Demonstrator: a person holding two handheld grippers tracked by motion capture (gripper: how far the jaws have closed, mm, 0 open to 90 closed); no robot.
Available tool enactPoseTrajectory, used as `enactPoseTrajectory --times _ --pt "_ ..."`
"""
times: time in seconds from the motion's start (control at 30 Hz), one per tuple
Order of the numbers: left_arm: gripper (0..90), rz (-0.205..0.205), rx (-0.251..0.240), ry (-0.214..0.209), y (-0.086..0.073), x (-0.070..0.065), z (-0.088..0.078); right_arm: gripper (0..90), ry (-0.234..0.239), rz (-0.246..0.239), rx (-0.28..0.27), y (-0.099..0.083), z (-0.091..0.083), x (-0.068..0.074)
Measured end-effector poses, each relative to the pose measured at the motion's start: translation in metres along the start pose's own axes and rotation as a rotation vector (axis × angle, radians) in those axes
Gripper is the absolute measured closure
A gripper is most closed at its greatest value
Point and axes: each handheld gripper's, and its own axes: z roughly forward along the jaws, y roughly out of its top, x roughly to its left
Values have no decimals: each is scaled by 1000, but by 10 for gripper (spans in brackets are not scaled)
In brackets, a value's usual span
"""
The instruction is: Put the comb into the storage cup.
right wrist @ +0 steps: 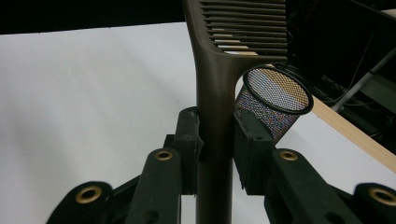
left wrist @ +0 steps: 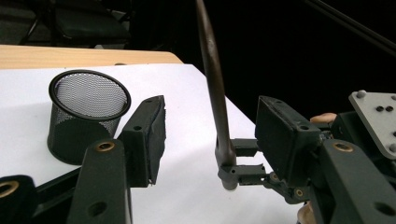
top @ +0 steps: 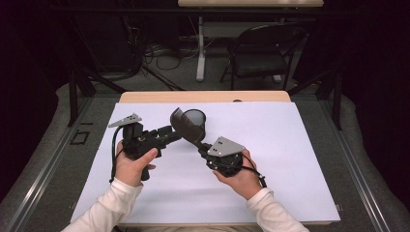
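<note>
A dark brown slotted spatula (top: 185, 124) stands tilted above the white sheet, its handle (right wrist: 215, 154) clamped between the pads of my right gripper (right wrist: 217, 122). In the high view the right gripper (top: 202, 145) points up and to the left from the table's middle. My left gripper (top: 173, 135) reaches in from the left, its jaws open on either side of the spatula's thin shaft (left wrist: 215, 102) without touching it. A black mesh cup (top: 197, 119) stands upright on the sheet just behind the spatula head; in the left gripper view the cup (left wrist: 86, 114) is at the left.
A white sheet (top: 270, 159) covers most of the wooden table (top: 145, 96). Beyond the far edge stand a black chair (top: 263, 53) and a table leg with cables on the floor. Dark drapes close both sides.
</note>
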Motion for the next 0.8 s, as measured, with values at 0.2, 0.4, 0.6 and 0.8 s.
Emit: enactPoseTrajectory --times 0.2,0.4,0.6,0.8 --pt "435 -30 -17 -9 0 2 2 729 -1 -3 3 0 0 1" --pt "436 -35 -8 -8 0 3 5 729 -1 -5 2 0 1 1" --pt "437 -65 -29 -8 -1 4 7 729 -1 -6 3 0 1 1" --pt "454 -73 -37 -3 -2 4 9 729 -1 -4 4 0 1 2"
